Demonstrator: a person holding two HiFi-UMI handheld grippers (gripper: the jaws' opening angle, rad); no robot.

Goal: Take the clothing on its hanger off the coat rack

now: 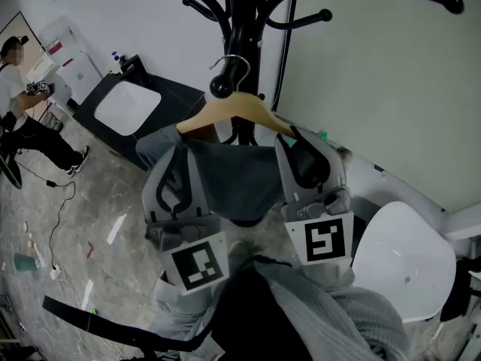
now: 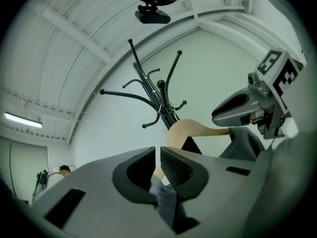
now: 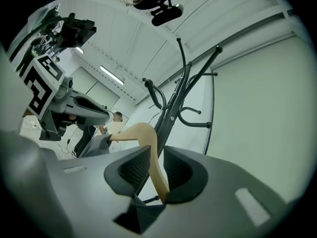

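The pale wooden hanger [image 1: 233,111] is smooth with a soft satin sheen, and its thin wire hook [image 1: 247,69] is bright metal. The black metal coat rack [image 1: 242,21] is glossy. The grey cloth garment [image 1: 242,177] looks matt and soft. The left tool [image 2: 157,157] and right tool [image 3: 154,162] are matt grey plastic with finely ribbed dark pads [image 2: 174,166].
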